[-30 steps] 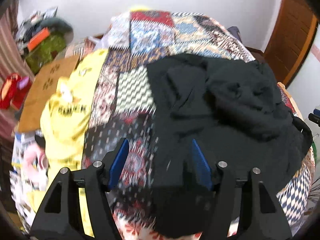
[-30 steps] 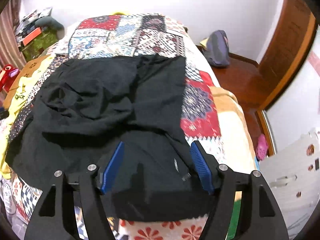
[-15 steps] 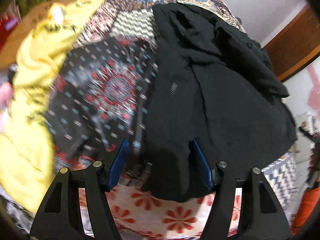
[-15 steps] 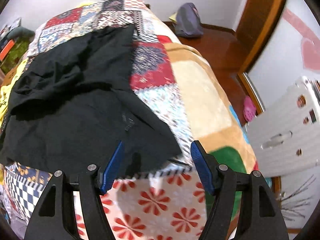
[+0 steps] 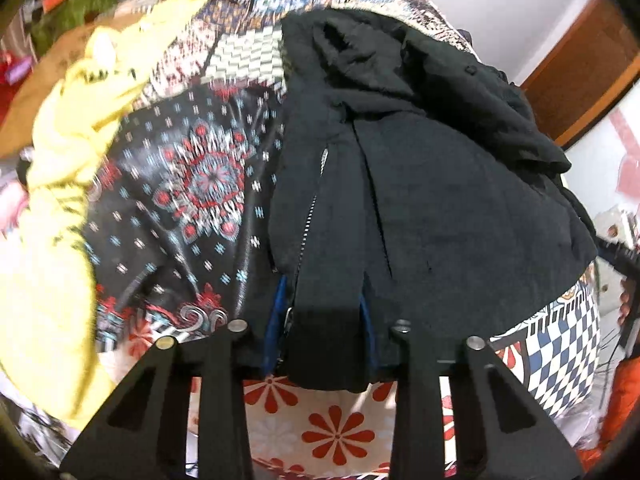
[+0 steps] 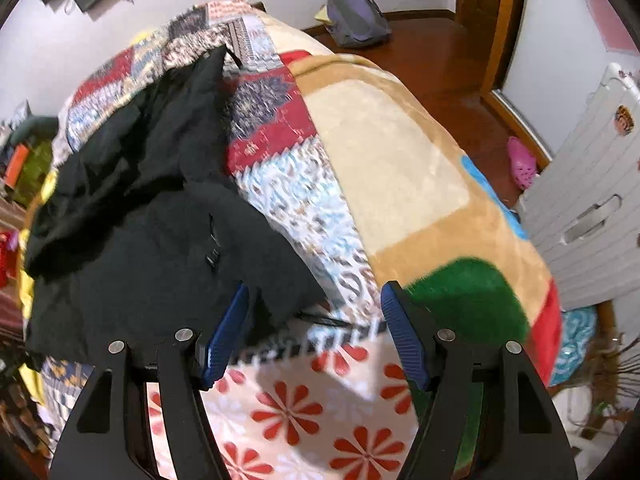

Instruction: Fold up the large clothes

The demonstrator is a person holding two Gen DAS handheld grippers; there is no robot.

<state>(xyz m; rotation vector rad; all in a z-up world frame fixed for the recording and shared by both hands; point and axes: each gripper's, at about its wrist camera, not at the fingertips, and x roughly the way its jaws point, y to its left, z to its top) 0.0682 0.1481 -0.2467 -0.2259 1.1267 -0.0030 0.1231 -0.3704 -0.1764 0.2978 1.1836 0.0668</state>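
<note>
A large black jacket point(image 5: 420, 168) with a zipper lies crumpled on the patchwork bedspread point(image 5: 192, 184). My left gripper point(image 5: 322, 320) is shut on the jacket's near hem beside the zipper, with black cloth bunched between the blue pads. In the right wrist view the same jacket point(image 6: 152, 216) lies left of centre. My right gripper point(image 6: 314, 332) is open at the jacket's near right corner. Its left pad point(image 6: 224, 332) lies against the cloth edge and its right pad is over bare bedspread point(image 6: 384, 168).
A yellow garment point(image 5: 68, 184) lies at the bed's left side. A wooden door point(image 5: 580, 64) stands at right. On the wooden floor right of the bed lie a grey bag point(image 6: 356, 16) and a pink shoe point(image 6: 522, 164), next to a white panel point(image 6: 592, 216).
My left gripper has closed on the jacket's near hem. My right gripper has swung right towards the jacket's near right corner and stayed open.
</note>
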